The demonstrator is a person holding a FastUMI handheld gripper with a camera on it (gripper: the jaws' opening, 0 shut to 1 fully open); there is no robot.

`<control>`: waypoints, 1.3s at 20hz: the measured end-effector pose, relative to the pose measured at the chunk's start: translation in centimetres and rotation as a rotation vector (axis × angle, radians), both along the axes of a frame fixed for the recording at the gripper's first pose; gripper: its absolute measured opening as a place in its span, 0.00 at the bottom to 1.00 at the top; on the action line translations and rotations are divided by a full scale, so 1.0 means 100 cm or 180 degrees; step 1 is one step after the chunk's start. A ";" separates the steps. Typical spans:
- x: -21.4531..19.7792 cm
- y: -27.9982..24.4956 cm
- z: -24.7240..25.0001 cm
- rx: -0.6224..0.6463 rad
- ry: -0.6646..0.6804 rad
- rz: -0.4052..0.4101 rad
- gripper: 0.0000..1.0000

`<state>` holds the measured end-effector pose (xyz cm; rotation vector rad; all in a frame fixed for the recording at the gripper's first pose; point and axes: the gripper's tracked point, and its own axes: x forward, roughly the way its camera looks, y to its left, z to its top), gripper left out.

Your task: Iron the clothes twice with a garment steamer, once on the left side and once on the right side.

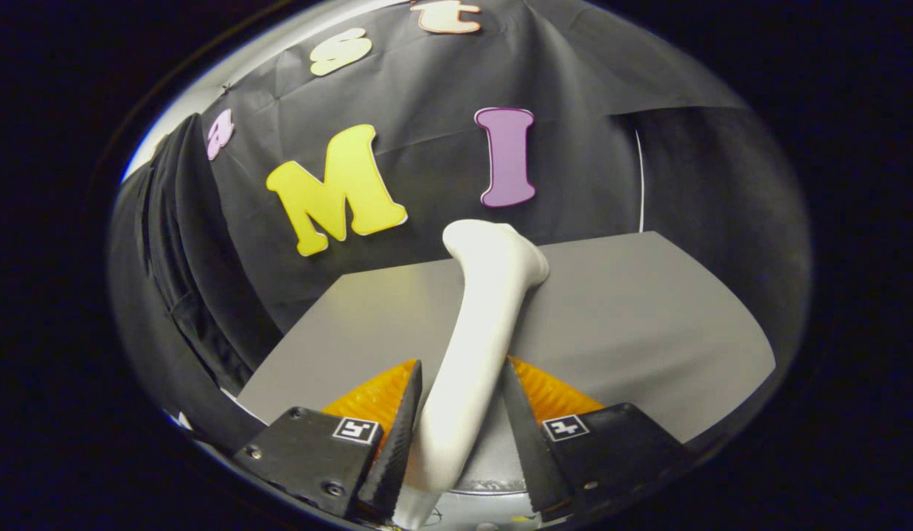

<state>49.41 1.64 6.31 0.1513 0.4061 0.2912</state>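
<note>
Already the garment steamer [480,332] is clamped between both fingers of the gripper [456,435]
A slip or twist could be caused before the dark clothes [184,280], far left, are reached

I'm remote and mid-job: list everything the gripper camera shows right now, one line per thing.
garment steamer: one, white, handle between the gripper's fingers, head reaching out over the table beyond them.
table: one, grey top, below and beyond the fingers.
dark garment: one, black, hanging to the left of the table against the booth wall.
booth wall: black cloth, behind the table.
thin white cable: one, running down the wall past the table's far right corner.
gripper: one, both fingers pressed on the steamer's handle, holding it up over the table.
</note>
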 end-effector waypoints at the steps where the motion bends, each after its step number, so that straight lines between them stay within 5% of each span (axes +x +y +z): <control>1: 0.001 0.001 0.001 0.0085 0.0018 -0.0029 0.64; 9: 0.002 0.007 0.003 0.0644 0.0282 0.0164 0.45; 12: 0.000 0.006 0.007 0.0488 0.0174 0.0119 0.36; 26: -0.106 0.039 0.098 0.0353 -0.0652 -0.0009 0.33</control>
